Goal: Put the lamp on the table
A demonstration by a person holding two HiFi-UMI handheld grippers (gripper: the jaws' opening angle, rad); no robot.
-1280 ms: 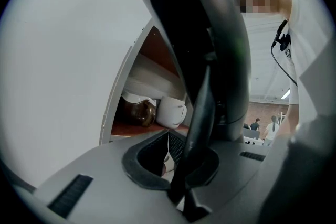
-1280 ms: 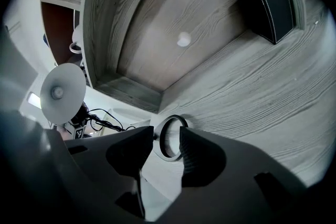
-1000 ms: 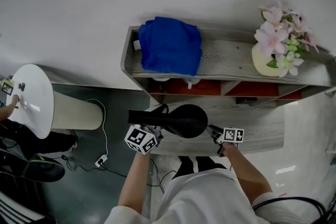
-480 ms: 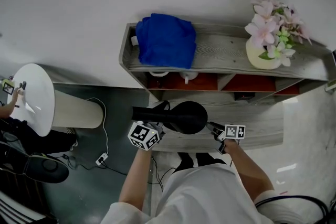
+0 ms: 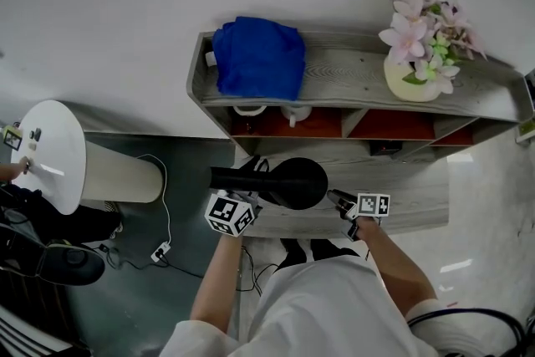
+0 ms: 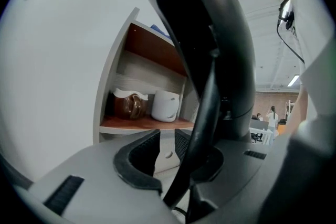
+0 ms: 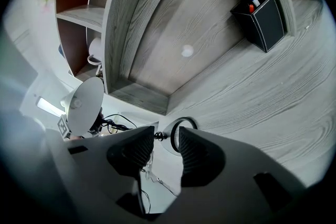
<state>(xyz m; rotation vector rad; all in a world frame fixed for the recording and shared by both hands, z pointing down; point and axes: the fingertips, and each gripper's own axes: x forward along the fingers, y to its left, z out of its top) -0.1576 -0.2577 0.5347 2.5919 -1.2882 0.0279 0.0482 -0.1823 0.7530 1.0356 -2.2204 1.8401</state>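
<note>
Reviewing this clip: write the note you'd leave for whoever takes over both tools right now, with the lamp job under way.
Left tool: the jaws have just been opening. Nothing is between the pads, though the lamp's thin black stem crosses its right jaw.
Right tool: jaws apart, gripping nothing that shows.
Lamp: at the near left corner of the table, between the two tools.
Done: lamp brought to the table, left grip let go.
Left: check that it stands on its own, probably nudge it in from the edge, then draw both tools away.
</note>
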